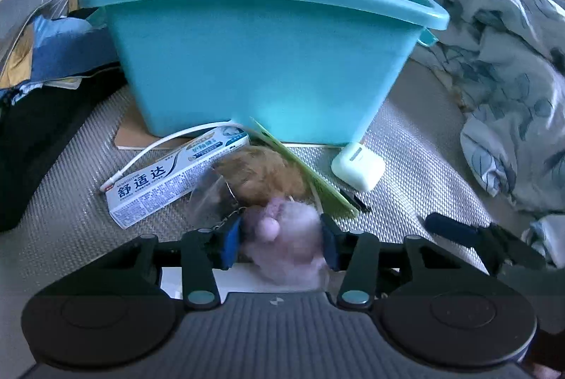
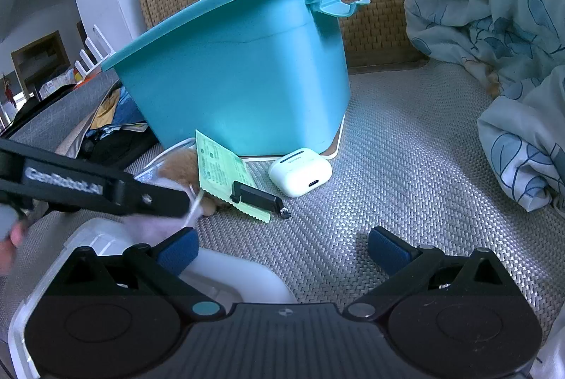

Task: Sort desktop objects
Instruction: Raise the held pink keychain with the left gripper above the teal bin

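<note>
My left gripper [image 1: 280, 244] is shut on a pink fluffy toy [image 1: 286, 227], its blue pads pressing both sides. The toy hangs just over a white plastic box [image 2: 247, 276], whose rim shows below the fingers [image 1: 190, 283]. In the right wrist view the left gripper's black arm [image 2: 88, 188] crosses from the left, with the pink toy [image 2: 152, 223] at its tip. My right gripper [image 2: 282, 248] stands open low over the woven mat, beside the white box, holding nothing. Behind lie a brown fluffy toy [image 1: 261, 174], a toothpaste box [image 1: 169, 181], a green card [image 2: 226, 174], a black stick [image 2: 257, 195] and a white earbud case [image 2: 300, 174].
A tall teal plastic bin [image 1: 261, 61] stands at the back on a flat board. A white cable [image 1: 169, 138] curls by its foot. A crumpled floral quilt [image 2: 494, 25] fills the right side. Dark bags and papers [image 1: 42, 89] are piled at the left.
</note>
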The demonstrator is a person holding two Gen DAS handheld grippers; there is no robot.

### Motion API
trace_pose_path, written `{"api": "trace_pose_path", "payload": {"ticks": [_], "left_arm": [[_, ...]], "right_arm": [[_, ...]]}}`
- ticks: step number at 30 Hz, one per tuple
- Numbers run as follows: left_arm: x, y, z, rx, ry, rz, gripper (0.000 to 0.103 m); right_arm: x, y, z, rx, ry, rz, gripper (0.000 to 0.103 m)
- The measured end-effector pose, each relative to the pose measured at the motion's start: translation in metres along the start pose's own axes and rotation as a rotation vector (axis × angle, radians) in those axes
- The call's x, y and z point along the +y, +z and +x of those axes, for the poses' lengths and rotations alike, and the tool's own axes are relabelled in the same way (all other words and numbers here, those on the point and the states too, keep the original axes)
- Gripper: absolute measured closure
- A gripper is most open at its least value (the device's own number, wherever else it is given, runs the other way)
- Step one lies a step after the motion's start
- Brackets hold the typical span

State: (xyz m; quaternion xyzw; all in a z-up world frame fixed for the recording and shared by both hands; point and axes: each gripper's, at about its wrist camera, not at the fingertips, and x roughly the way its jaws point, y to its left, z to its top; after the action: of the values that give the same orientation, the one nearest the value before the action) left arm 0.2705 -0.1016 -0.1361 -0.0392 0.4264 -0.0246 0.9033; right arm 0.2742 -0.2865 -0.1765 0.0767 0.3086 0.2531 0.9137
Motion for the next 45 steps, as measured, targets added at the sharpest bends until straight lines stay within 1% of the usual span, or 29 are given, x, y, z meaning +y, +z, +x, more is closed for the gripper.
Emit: {"api": "trace_pose_path", "payload": {"ticks": [2, 4, 6, 8, 10, 12, 16, 22, 32, 36, 40, 45], "left_arm": [[-0.001, 0.001, 0.002, 0.021, 0.001, 0.007, 0.053], [-0.002, 0.002, 0.004, 0.045, 0.002, 0.009, 0.050], [0.002, 0.002, 0.006, 0.063, -0.001, -0.018, 0.042], [0.008, 0.002, 0.009, 0.071, -0.012, -0.048, 0.042], [0.011, 0.001, 0.011, 0.071, -0.016, -0.060, 0.049], [0.009, 0.000, 0.010, 0.059, -0.008, -0.046, 0.053], [0.003, -0.003, 0.000, 0.029, -0.002, -0.016, 0.053], [0.011, -0.002, -0.021, -0.012, -0.018, -0.026, 0.054], [0.019, 0.016, -0.061, -0.074, -0.032, -0.019, 0.054], [0.014, 0.023, -0.070, -0.082, -0.016, 0.020, 0.054], [0.009, 0.031, -0.084, -0.105, -0.013, 0.022, 0.054], [-0.001, 0.038, -0.094, -0.116, -0.002, 0.054, 0.054]], "right_arm": [[0.000, 0.000, 0.000, -0.001, 0.000, 0.000, 0.000], [0.000, -0.001, 0.001, -0.001, 0.000, 0.000, 0.000], [0.001, -0.001, 0.001, -0.001, 0.000, 0.000, 0.000], [0.001, -0.001, 0.001, -0.001, -0.002, 0.000, 0.000], [-0.001, 0.000, 0.001, -0.001, 0.001, 0.000, 0.000], [-0.001, 0.000, 0.001, -0.001, 0.004, 0.001, 0.000], [-0.001, 0.000, 0.001, -0.002, 0.006, 0.005, 0.000], [-0.001, 0.000, 0.002, -0.002, 0.008, 0.007, 0.000], [-0.002, 0.000, 0.002, -0.002, 0.008, 0.006, 0.000], [-0.002, 0.000, 0.002, -0.001, 0.007, 0.004, 0.000], [-0.002, 0.000, 0.002, -0.002, 0.003, 0.006, 0.000], [-0.002, -0.002, 0.001, -0.006, -0.001, 0.011, 0.000]]}}
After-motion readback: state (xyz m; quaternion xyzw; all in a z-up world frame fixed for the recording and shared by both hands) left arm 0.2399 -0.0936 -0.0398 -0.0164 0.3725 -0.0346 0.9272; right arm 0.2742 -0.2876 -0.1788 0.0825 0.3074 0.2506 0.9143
